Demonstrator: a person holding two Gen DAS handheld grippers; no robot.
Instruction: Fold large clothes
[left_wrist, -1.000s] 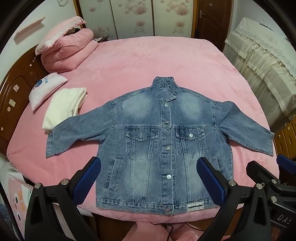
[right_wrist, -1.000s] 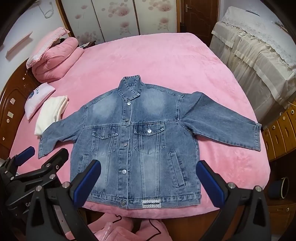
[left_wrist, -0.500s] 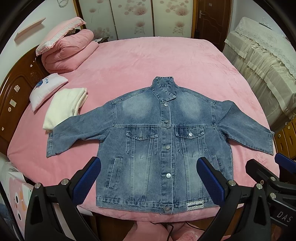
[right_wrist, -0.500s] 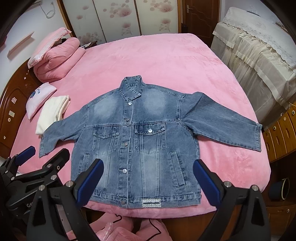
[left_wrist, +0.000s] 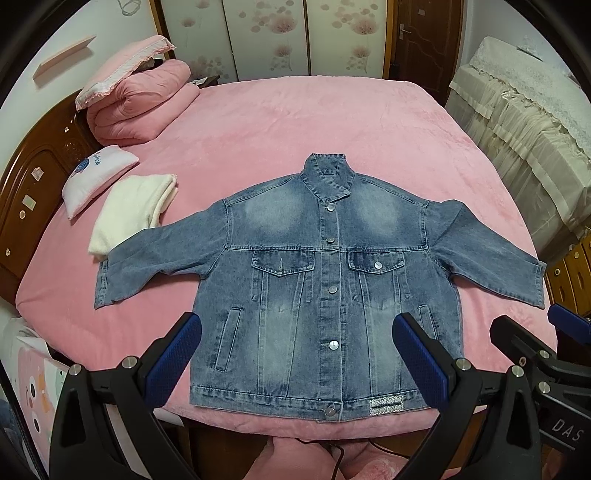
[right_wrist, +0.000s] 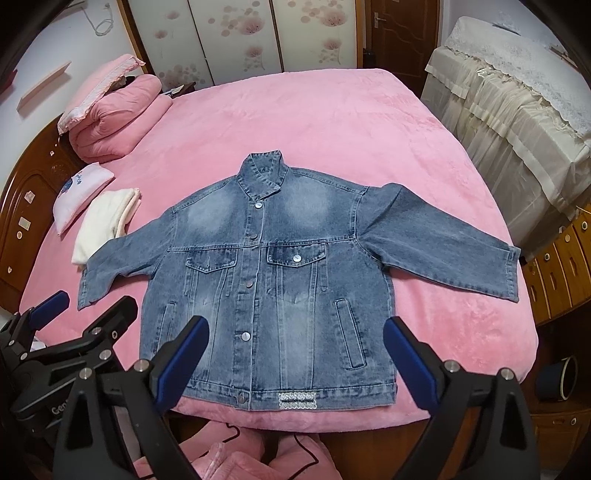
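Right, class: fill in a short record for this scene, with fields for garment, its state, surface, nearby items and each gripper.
garment: denim jacket
state: spread flat, front up, buttoned, sleeves out to the sides, not yet folded
surface: pink bed
nearby items: white folded cloth partly under one cuff; small pillow; rolled pink quilt by the headboard
left gripper: open, holding nothing, above the jacket's hem
right gripper: open, holding nothing, above the jacket's hem

jacket on bed, pillows left
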